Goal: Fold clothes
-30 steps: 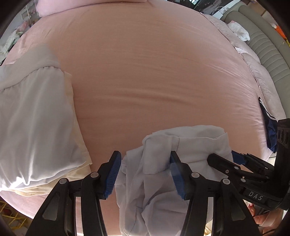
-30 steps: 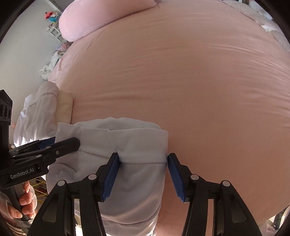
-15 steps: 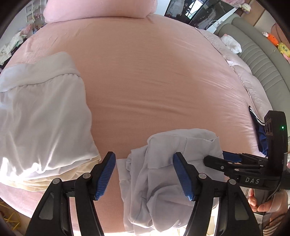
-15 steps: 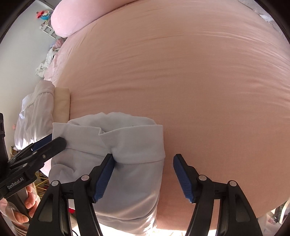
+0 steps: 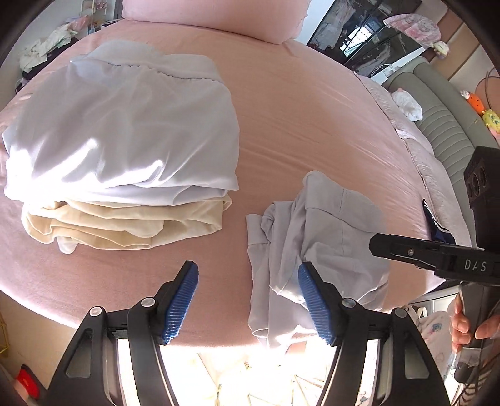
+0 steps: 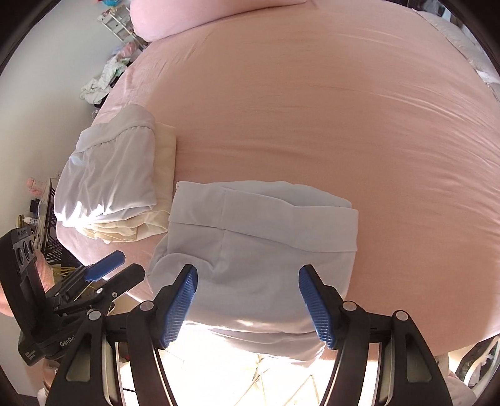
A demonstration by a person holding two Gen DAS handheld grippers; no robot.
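A pale grey-white garment [image 5: 315,237] lies loosely folded at the near edge of the pink bed [image 5: 312,118]. Part of it hangs over the edge. My left gripper [image 5: 247,299] hovers open above the bed edge, just left of the garment, with only a bit of cloth behind its right pad. From the right wrist view the garment [image 6: 262,243] shows a folded band across its top. My right gripper [image 6: 247,299] stands open over its near part, pads clear of the cloth. Each gripper shows in the other's view: the right [image 5: 390,246], the left [image 6: 122,268].
A stack of folded clothes sits left of the garment, white on top [image 5: 125,131] and cream beneath [image 5: 125,228]. A pink pillow [image 5: 212,15] lies at the far side. A dark blue garment [image 5: 437,231] and a grey padded headboard [image 5: 450,131] are at the right.
Both grippers opened wider and drew up and back from the garment, which stays on the bed. The left one swung left, bringing the folded stack into full view.
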